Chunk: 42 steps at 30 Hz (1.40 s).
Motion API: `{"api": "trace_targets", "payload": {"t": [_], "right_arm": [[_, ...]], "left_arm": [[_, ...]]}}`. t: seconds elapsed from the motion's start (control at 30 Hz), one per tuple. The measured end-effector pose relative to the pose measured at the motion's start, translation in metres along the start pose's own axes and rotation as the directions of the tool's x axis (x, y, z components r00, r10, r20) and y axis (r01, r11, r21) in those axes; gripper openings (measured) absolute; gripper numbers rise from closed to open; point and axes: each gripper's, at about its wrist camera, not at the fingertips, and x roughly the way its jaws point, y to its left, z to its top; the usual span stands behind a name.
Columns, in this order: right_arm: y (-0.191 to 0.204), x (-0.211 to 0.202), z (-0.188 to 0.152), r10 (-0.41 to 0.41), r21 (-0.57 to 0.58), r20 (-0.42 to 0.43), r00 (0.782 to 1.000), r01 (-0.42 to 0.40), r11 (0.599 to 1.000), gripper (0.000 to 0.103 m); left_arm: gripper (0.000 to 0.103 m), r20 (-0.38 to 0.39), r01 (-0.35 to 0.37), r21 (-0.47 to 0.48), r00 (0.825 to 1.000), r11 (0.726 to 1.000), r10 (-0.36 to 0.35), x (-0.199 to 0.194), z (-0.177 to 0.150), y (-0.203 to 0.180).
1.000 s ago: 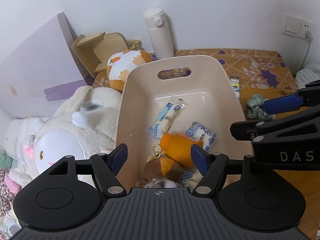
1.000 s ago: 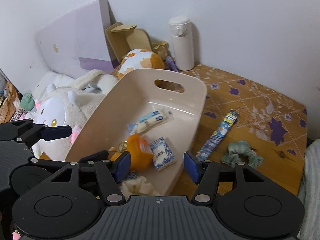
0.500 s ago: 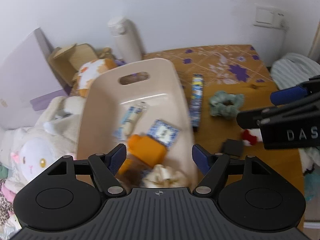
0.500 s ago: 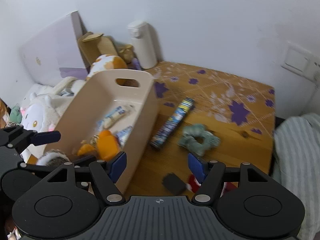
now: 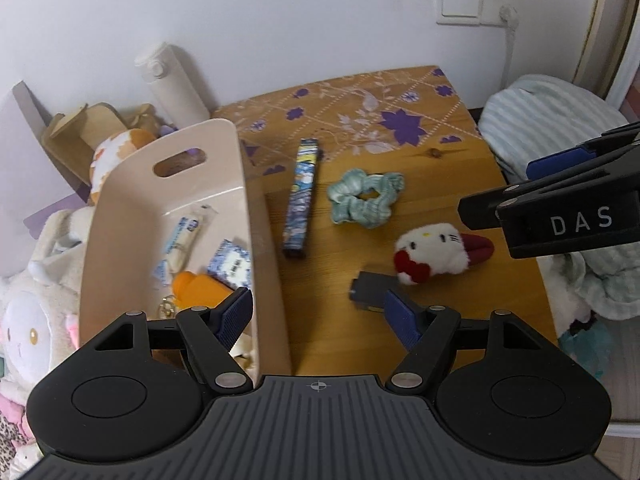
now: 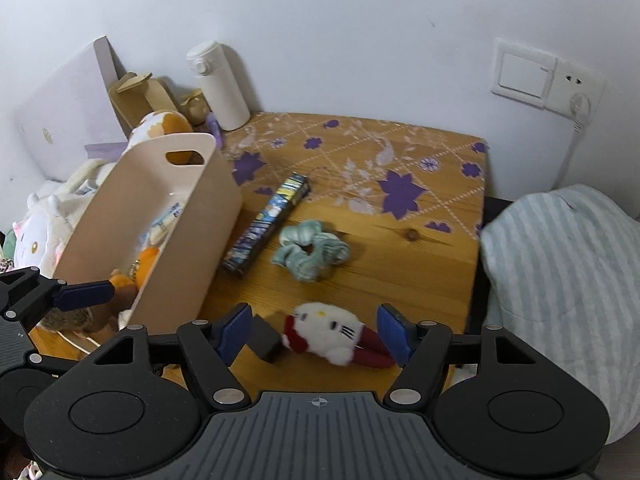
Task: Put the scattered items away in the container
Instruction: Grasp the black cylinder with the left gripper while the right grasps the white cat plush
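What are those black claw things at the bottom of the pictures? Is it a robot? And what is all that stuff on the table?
No robot: a person holds two grabbing tools, each carrying a camera. One picture looks along the left gripper, the other along the right gripper. Both are open, holding nothing. On the wooden table lie a cat plush clip, a green scrunchie, a long blue box and a small dark block. The beige bin holds toys and snacks.

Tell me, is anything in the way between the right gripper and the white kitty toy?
Nothing visible is. The right gripper is open, and the white kitty toy lies on the table right between its fingers. A small dark block sits just beside the toy.
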Motion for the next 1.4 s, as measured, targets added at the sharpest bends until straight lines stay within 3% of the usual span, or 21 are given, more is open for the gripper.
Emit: {"api": "trace_targets", "payload": {"t": [0.5,0.8,1.4], "right_arm": [[-0.034,0.035,-0.018,0.002,-0.019,-0.113,0.994,-0.004,1.000,0.077],[-0.039,0.072,-0.021,-0.004,-0.113,-0.198,0.980,-0.019,0.993,0.078],[-0.034,0.135,-0.014,0.031,-0.296,-0.310,0.950,-0.127,0.947,0.078]], "left_arm": [[0.074,-0.072,0.005,0.107,0.997,0.994,0.003,0.039,-0.006,-0.039],[0.074,-0.125,-0.006,0.152,0.992,0.988,0.025,0.073,-0.005,-0.049],[0.074,-0.196,-0.006,0.131,0.980,0.991,0.032,0.127,0.004,-0.046]]}}
